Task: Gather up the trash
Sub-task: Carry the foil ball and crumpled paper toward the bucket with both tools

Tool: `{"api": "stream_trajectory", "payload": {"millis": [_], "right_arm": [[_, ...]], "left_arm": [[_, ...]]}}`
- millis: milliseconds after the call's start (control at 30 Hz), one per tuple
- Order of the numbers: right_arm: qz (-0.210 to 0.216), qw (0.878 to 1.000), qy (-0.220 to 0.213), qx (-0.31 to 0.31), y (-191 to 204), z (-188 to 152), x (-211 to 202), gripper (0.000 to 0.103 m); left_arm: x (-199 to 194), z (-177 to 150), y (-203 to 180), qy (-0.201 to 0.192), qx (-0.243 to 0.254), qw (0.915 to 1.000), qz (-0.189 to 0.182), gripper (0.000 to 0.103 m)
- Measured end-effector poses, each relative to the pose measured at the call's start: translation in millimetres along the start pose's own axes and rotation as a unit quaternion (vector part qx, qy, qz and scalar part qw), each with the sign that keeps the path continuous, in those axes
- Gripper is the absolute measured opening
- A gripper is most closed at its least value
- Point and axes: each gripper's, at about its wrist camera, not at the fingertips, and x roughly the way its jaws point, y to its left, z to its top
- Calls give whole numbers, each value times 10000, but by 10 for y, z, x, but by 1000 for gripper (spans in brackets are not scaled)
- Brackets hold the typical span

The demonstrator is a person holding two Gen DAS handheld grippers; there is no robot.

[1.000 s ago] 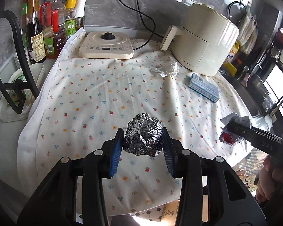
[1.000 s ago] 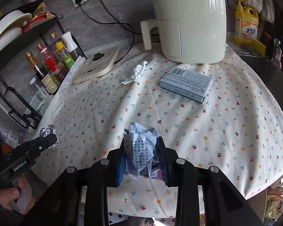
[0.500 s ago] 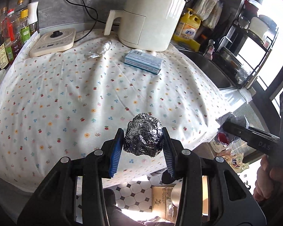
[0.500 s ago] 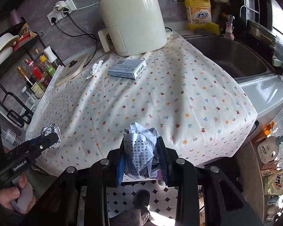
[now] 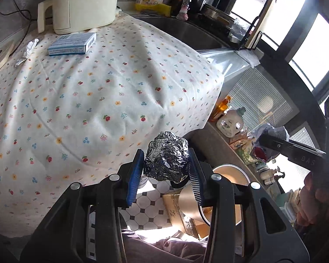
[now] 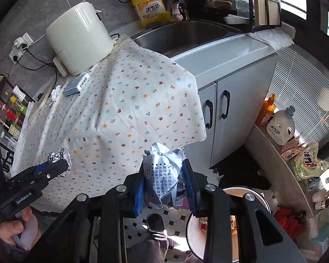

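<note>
Foil ball (image 5: 167, 156) and crumpled paper (image 6: 162, 175) in grippers.

My left gripper (image 5: 165, 171) points steeply down, jaws clamped on a foil ball (image 5: 166, 156). My right gripper (image 6: 164, 184) tilts down likewise, pinching crumpled paper (image 6: 162, 175). A hand (image 6: 15, 230) grips the left handle.

1. The tabletop's cloth (image 6: 129, 109) is bare along its near edge and right corner: open room there.
2. At the far edge stand the fryer (image 6: 79, 37), box (image 6: 76, 84) and tissue (image 6: 54, 93).
3. On the floor beyond the right corner, the bin (image 6: 247, 191) mouth is uncovered.
4. A cluttered ledge (image 6: 272, 171) stands just right of the bin.
</note>
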Motion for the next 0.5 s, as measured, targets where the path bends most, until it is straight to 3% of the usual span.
{"api": "stream_trajectory", "payload": {"millis": [400,500], "right_arm": [[-457,9962,212,704,-932,-484,-215,34],[-477,9953,266,794,-1075,-578,-262,41]], "left_arm": [[515,-232,-718,594,534,9960,-406,40],[591,-331,-871,673,587,9948,-487,40]]}}
